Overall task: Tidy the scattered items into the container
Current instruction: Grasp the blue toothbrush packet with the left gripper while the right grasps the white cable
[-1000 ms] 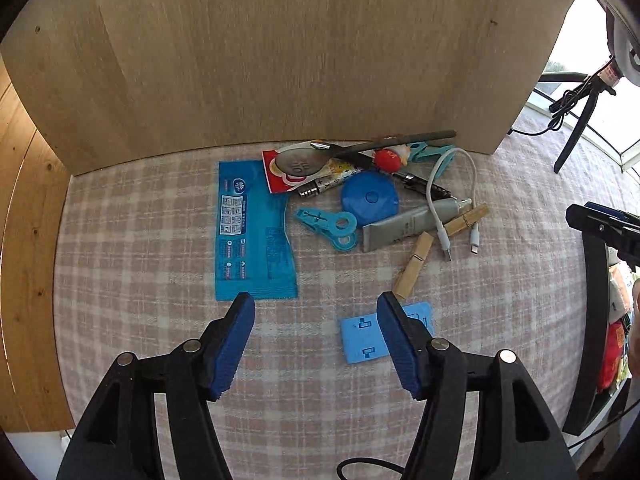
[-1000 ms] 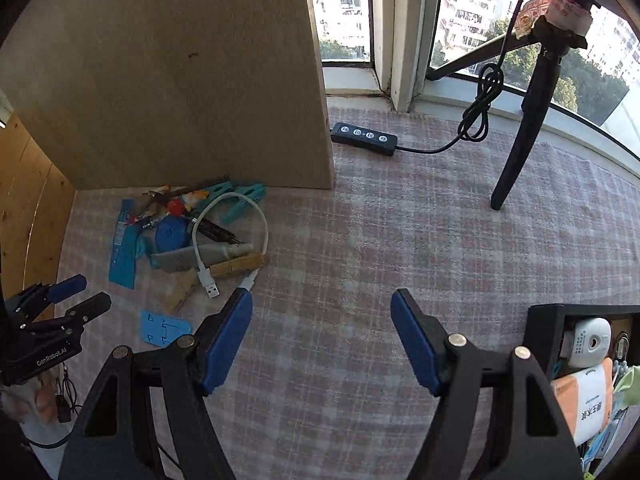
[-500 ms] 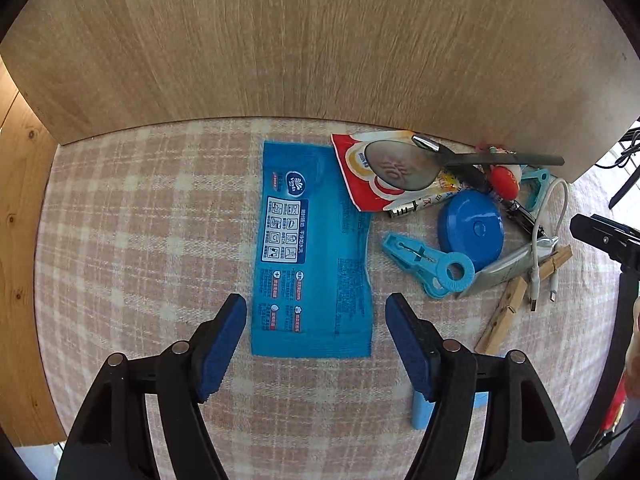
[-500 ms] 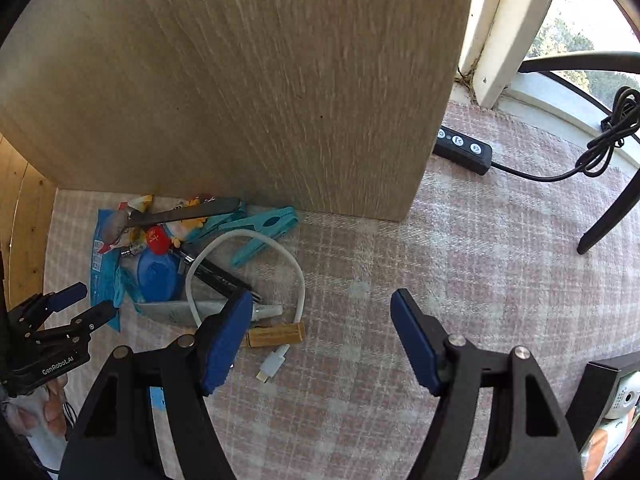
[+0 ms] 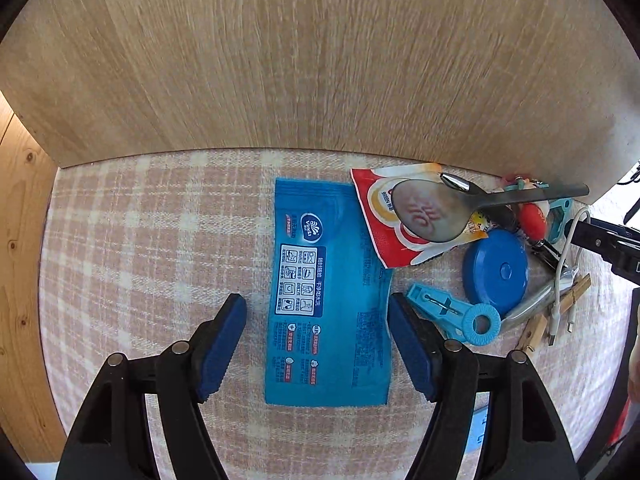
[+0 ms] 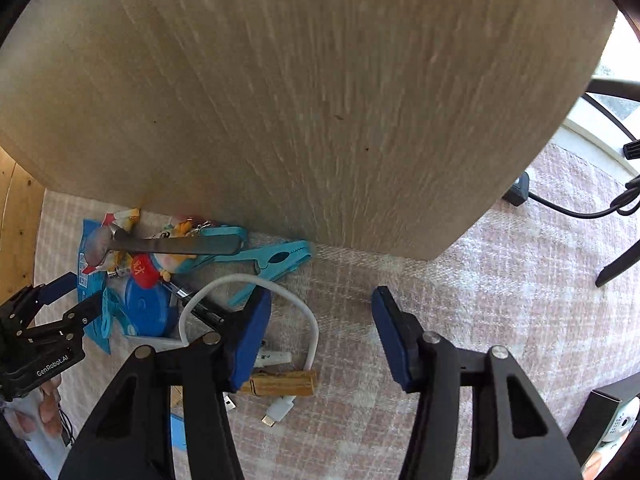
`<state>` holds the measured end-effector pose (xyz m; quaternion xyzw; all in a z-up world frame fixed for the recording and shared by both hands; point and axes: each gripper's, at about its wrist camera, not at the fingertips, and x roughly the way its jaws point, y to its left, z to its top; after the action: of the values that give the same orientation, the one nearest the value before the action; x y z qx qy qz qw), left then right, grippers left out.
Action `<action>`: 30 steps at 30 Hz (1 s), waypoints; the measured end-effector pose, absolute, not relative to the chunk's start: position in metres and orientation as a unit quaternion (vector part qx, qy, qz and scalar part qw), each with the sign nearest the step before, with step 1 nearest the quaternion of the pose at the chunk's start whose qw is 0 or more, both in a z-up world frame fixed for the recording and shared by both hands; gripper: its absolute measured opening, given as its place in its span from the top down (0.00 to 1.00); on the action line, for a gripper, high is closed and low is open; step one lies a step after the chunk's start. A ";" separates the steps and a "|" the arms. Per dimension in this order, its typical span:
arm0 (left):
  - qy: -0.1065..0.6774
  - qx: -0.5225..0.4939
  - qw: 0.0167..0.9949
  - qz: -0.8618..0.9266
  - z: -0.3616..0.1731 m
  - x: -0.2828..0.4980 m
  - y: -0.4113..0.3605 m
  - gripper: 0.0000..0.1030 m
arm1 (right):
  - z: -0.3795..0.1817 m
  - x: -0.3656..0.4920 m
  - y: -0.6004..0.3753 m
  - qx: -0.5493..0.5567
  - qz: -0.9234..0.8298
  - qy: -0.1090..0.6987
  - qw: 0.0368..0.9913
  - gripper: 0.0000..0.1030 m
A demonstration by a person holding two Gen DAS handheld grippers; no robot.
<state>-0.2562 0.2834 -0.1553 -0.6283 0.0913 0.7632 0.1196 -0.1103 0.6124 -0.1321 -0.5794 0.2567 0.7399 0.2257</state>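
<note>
Clutter bunched against the wooden board (image 5: 320,60) on the checked table (image 5: 140,240), left gripper (image 5: 318,344) spread wide around the blue wipes packet (image 5: 328,300), right gripper (image 6: 316,340) gaping over the white cable (image 6: 312,328), clothespin (image 6: 280,386) beside it, spoon (image 5: 432,210) on the red sachet (image 5: 384,240)

flat blue wipes packet (image 5: 328,312) lies left of the round blue plastic case (image 5: 495,270); metal spoon (image 5: 440,208) sits on the red-and-white sachet (image 5: 390,232), all along the tabletop's back edge by the upright wooden board (image 5: 320,60).

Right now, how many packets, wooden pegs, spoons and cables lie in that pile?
Packets: 2, blue packet, red sachet
Wooden pegs: 2, upper peg, lower peg
Spoon: 1
White cable: 1
Total: 6
</note>
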 end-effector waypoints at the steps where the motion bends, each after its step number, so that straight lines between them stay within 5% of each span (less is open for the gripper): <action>1: 0.093 -0.628 0.120 0.764 -0.156 -0.260 0.285 0.33 | -0.132 -0.113 0.611 -0.581 0.740 0.252 0.228 0.52; 12: 0.105 -0.612 0.126 0.773 -0.152 -0.268 0.288 0.63 | -0.133 -0.108 0.605 -0.587 0.733 0.253 0.233 0.92; 30: 0.084 -0.616 0.120 0.774 -0.130 -0.151 0.221 0.85 | -0.101 -0.028 0.599 -0.544 0.738 0.302 0.261 0.96</action>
<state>-0.1514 0.2208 -0.1299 -0.6157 0.0840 0.7742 0.1204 -0.0277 0.5990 -0.1011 -0.5438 0.3017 0.7381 0.2614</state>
